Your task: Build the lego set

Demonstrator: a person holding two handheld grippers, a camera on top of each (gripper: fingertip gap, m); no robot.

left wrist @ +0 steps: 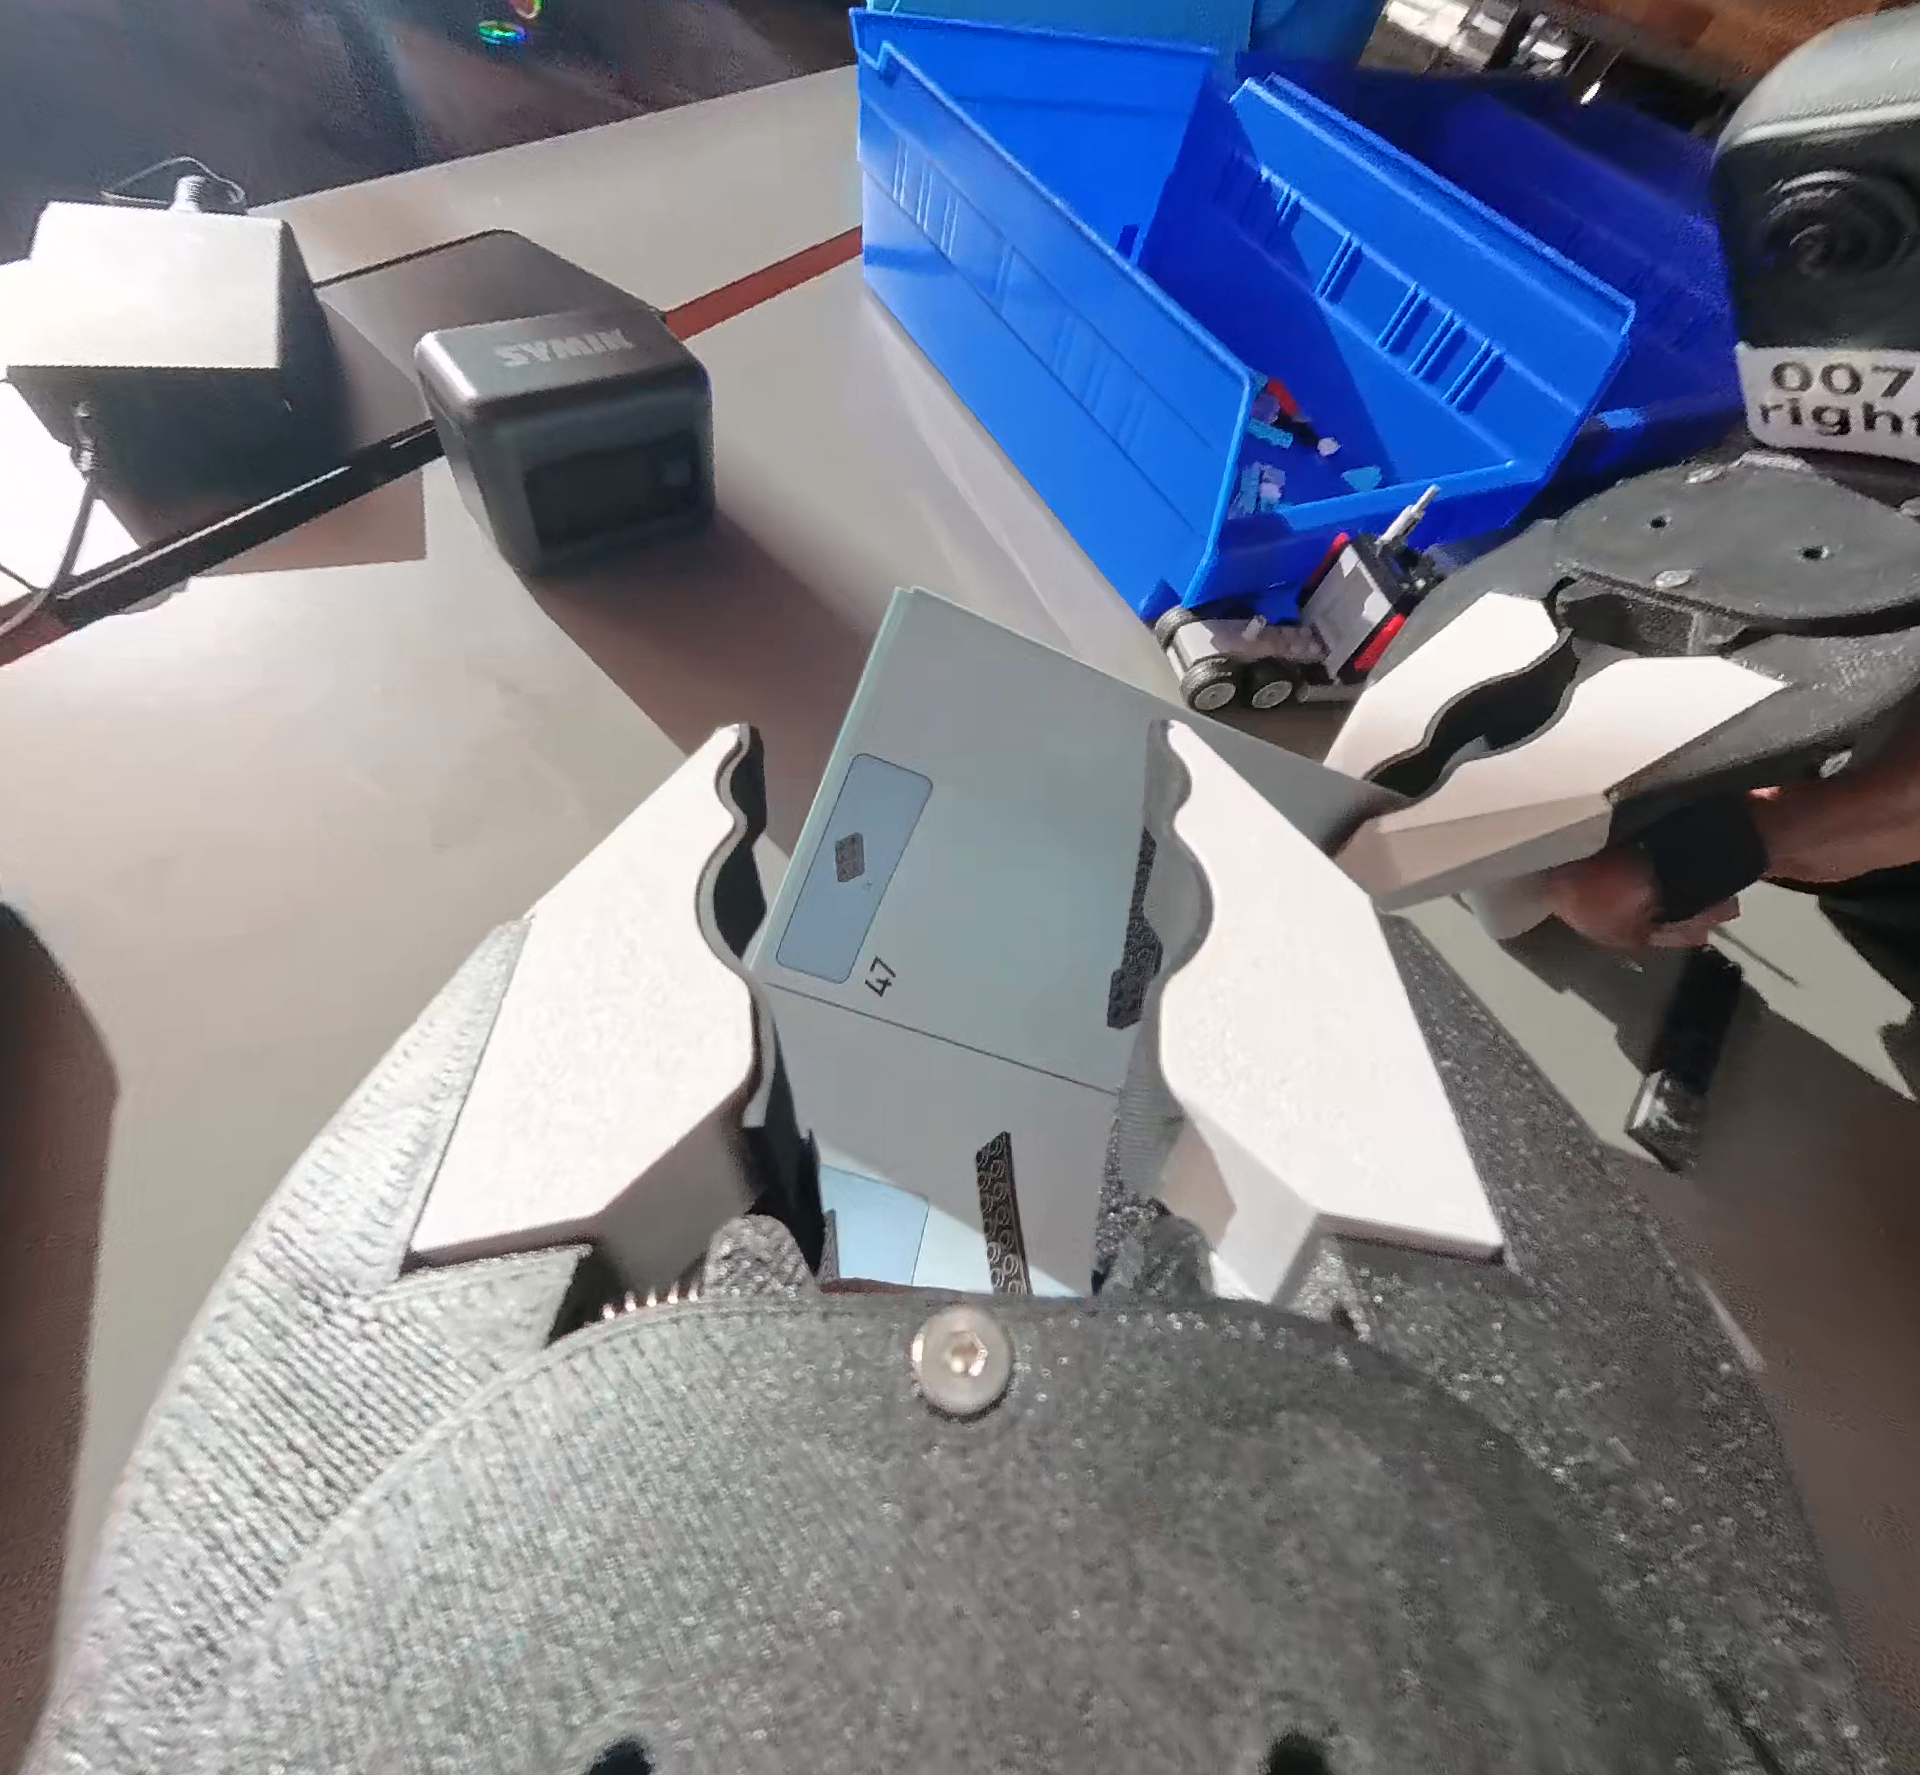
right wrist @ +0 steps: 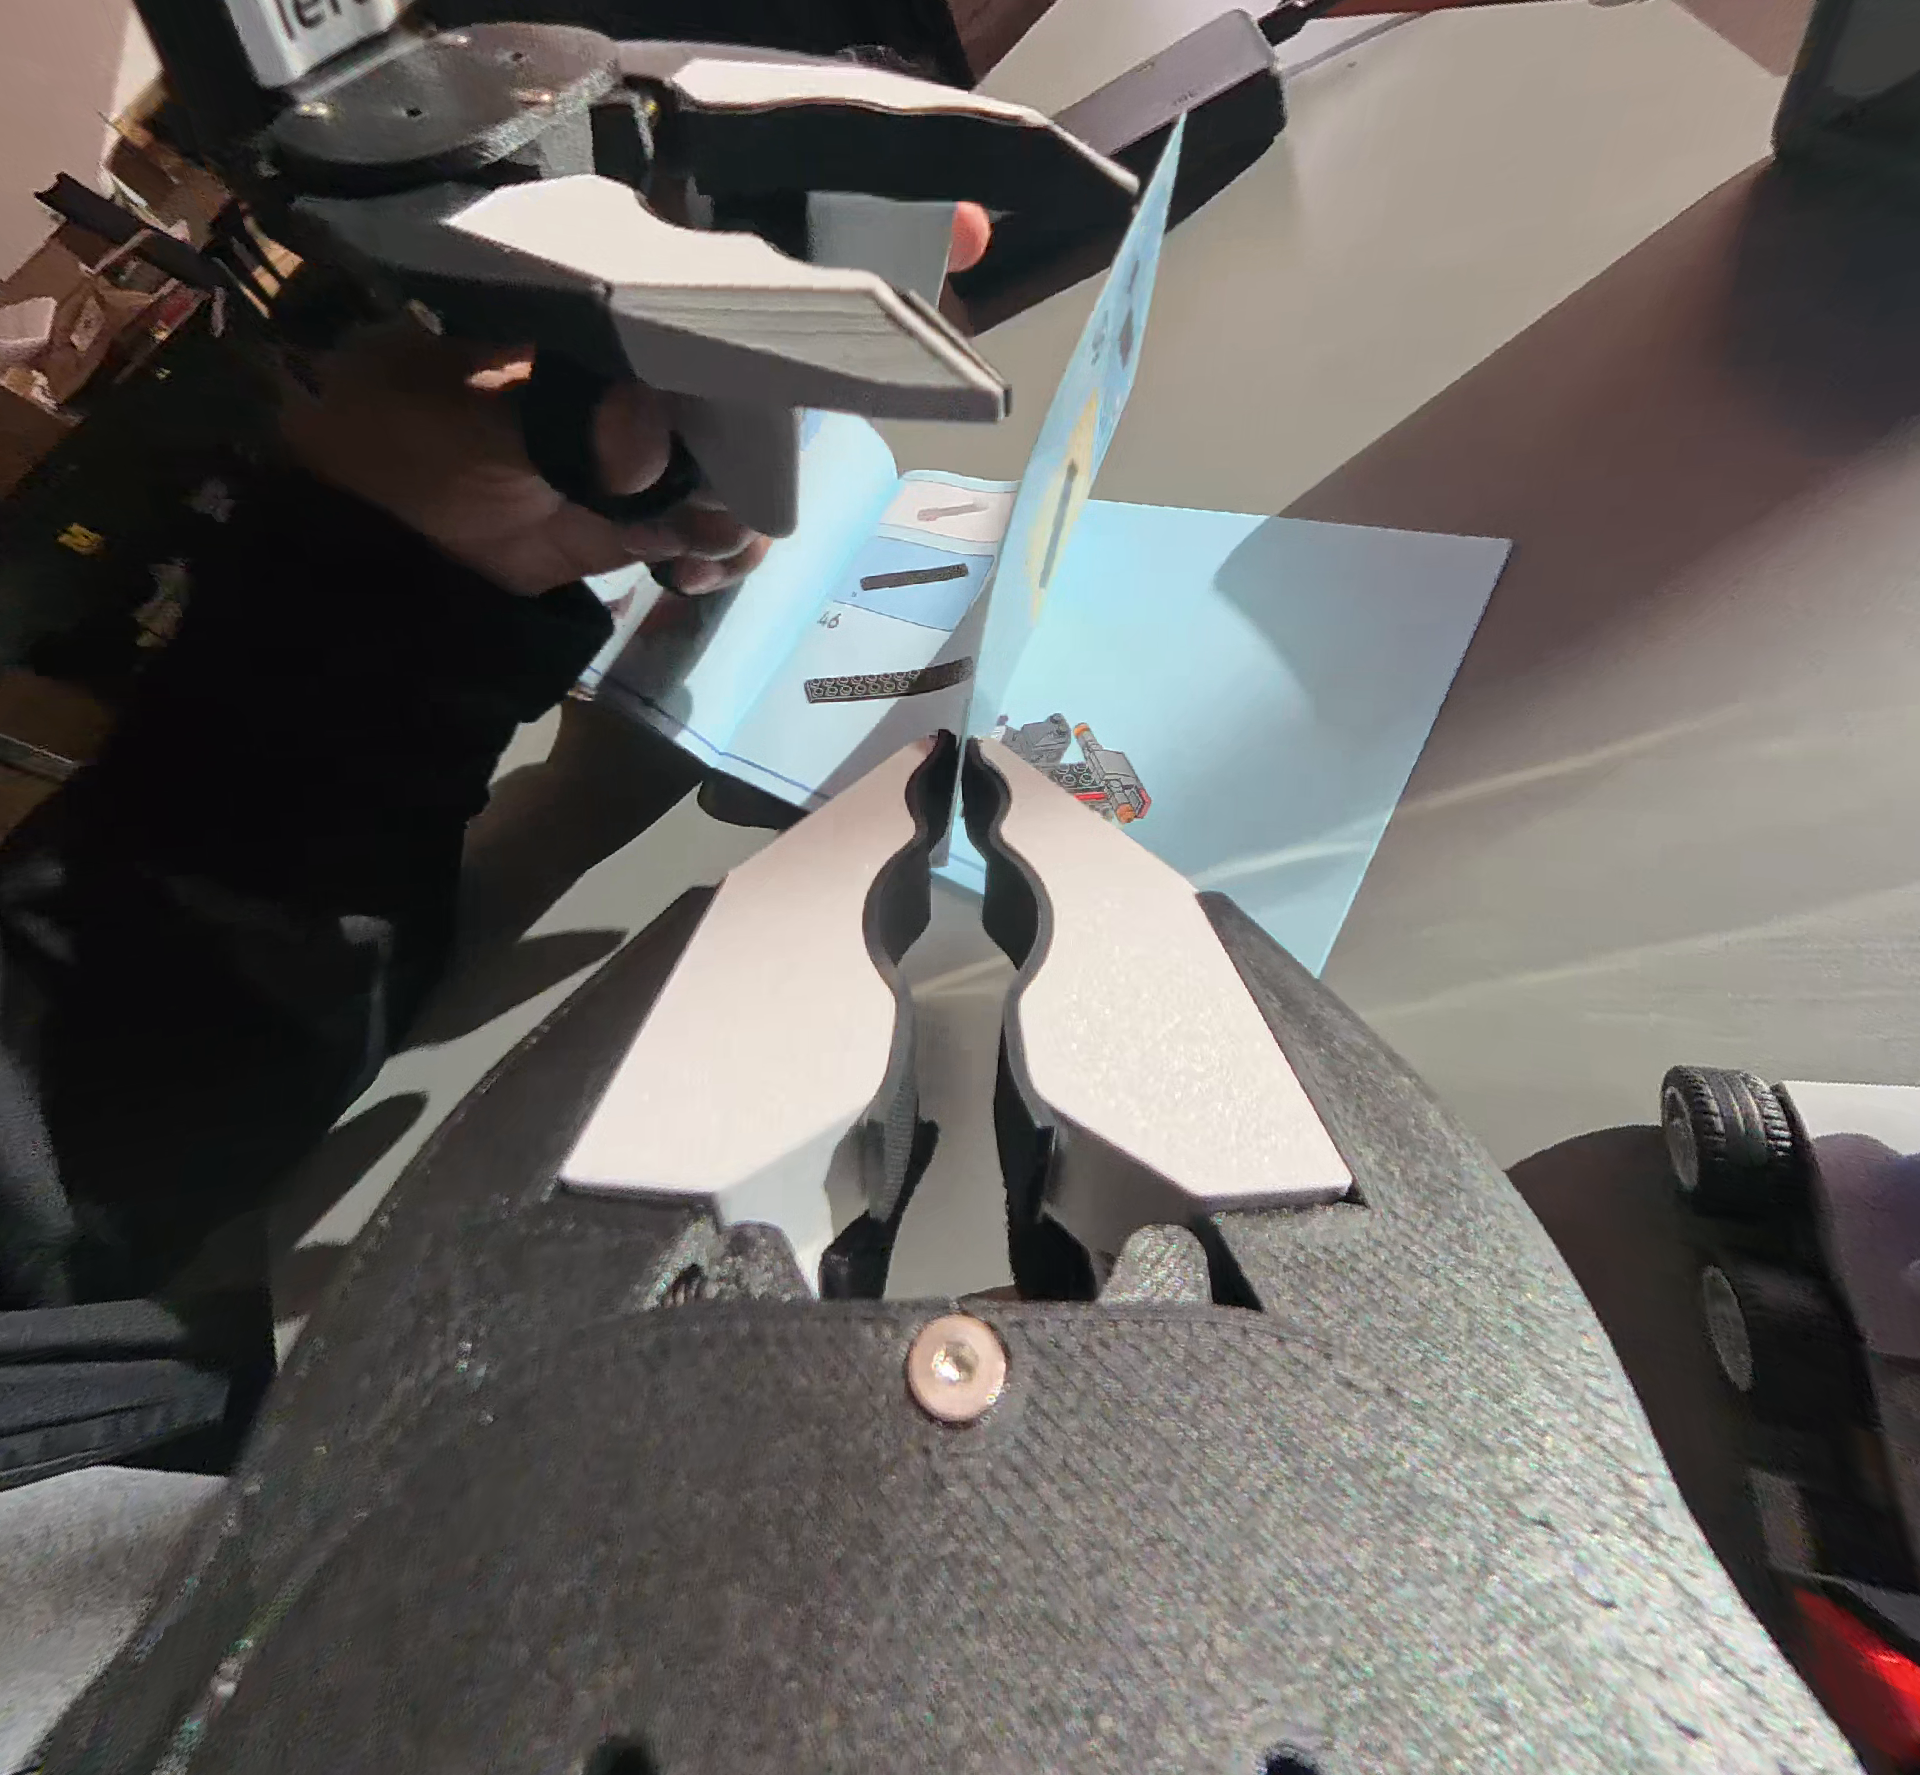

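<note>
While your right tongs point(right wrist: 958, 751) are pinched nearly closed on the lower edge of one page point(right wrist: 1070, 478), that page stands almost upright out of the open instruction booklet point(right wrist: 1247, 676), which lies flat on the grey worktop point(right wrist: 1558, 375). Your left tongs point(left wrist: 956, 769) are spread wide and hold nothing; they hover over the booklet with the lifted page showing between their fingers. From the left wrist view your right tongs point(left wrist: 1361, 795) come in from the right, gripping the page at its edge. Just beyond them, the partly built lego truck point(left wrist: 1288, 624) sits on the worktop, touching the front of the blue bin point(left wrist: 1039, 271). Small loose bricks point(left wrist: 1288, 447) lie in the bottom of that bin. Farther left, a small black box point(left wrist: 566, 437) rests on the worktop with a cable running off to the side.
</note>
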